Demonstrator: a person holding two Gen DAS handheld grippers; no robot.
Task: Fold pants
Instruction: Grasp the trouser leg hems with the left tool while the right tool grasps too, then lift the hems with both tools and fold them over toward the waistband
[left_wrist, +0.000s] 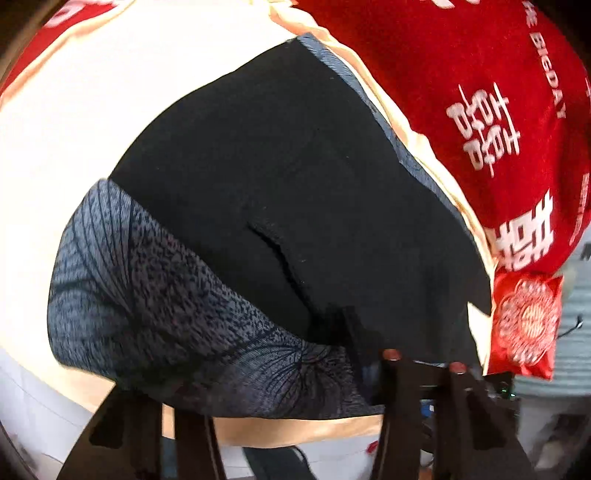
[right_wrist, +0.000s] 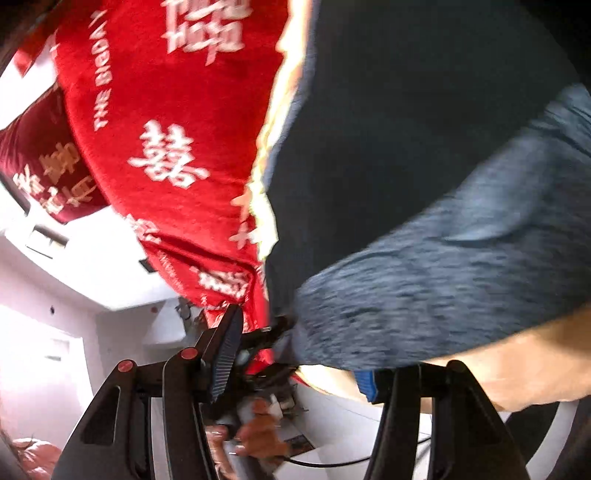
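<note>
The pants (left_wrist: 280, 206) are black with a blue-grey leaf-print band and lie spread on a cream sheet (left_wrist: 92, 110). My left gripper (left_wrist: 277, 424) hangs over the near edge of the printed band (left_wrist: 166, 302); its dark fingers (left_wrist: 402, 398) stand wide apart and hold nothing that I can see. In the right wrist view the pants (right_wrist: 424, 166) fill the right side, blurred. My right gripper (right_wrist: 306, 376) sits at the pants' near corner with its fingers (right_wrist: 225, 354) wide apart. Cloth lies over the right finger; no pinch shows.
A red blanket with white characters (left_wrist: 461, 110) lies along the far side of the pants, also in the right wrist view (right_wrist: 166, 129). A small red embroidered pouch (left_wrist: 528, 325) sits at its end. My hand on the other gripper (right_wrist: 258, 432) shows below.
</note>
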